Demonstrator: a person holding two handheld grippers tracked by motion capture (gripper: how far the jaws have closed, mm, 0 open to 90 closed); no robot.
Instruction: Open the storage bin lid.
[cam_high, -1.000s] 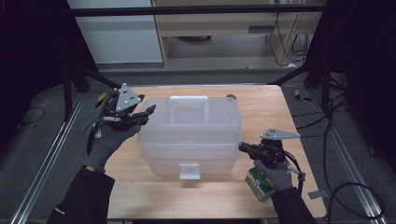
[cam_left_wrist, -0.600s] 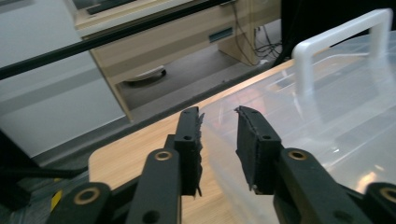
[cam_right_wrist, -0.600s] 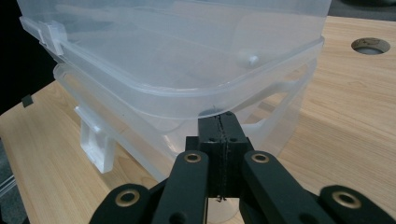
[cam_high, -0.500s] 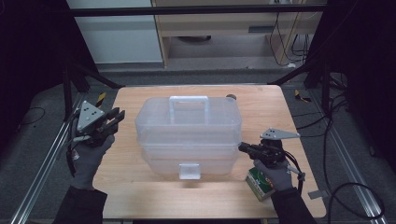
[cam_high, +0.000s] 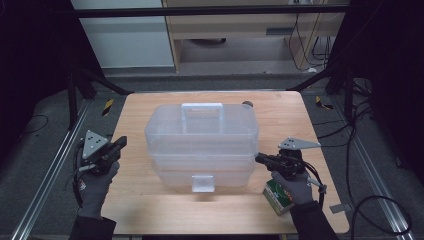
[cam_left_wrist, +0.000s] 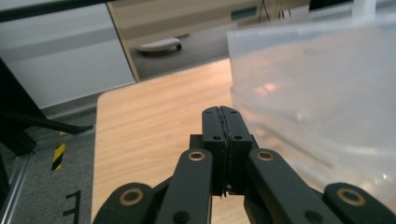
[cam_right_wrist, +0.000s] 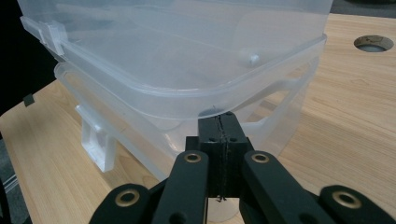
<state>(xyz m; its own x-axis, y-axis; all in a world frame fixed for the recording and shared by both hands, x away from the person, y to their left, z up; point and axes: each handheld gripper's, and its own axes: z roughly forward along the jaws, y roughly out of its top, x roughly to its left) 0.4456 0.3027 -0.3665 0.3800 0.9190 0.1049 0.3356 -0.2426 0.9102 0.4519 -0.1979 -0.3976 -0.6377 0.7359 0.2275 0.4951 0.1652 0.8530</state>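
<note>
A clear plastic storage box (cam_high: 202, 142) with a white handle (cam_high: 202, 107) and a front latch (cam_high: 202, 183) stands mid-table. My left gripper (cam_high: 121, 142) hovers left of the box, apart from it. Its jaws have just been closing and now meet with nothing between them (cam_left_wrist: 221, 114); the box wall (cam_left_wrist: 317, 93) lies to their right. My right gripper (cam_high: 259, 159) is shut and empty, its tip close against the box's right side, just under the lid rim (cam_right_wrist: 219, 122). Whether it touches the box I cannot tell.
A small green carton (cam_high: 279, 195) lies under the right hand near the table's front right corner. A round hole (cam_right_wrist: 373, 43) sits in the wooden tabletop (cam_high: 150, 205) behind the box. Dark metal frame bars and cables surround the table.
The left hand has drawn away from the box's upper left corner, moving left and down, and its jaws have closed. The right hand has kept still.
</note>
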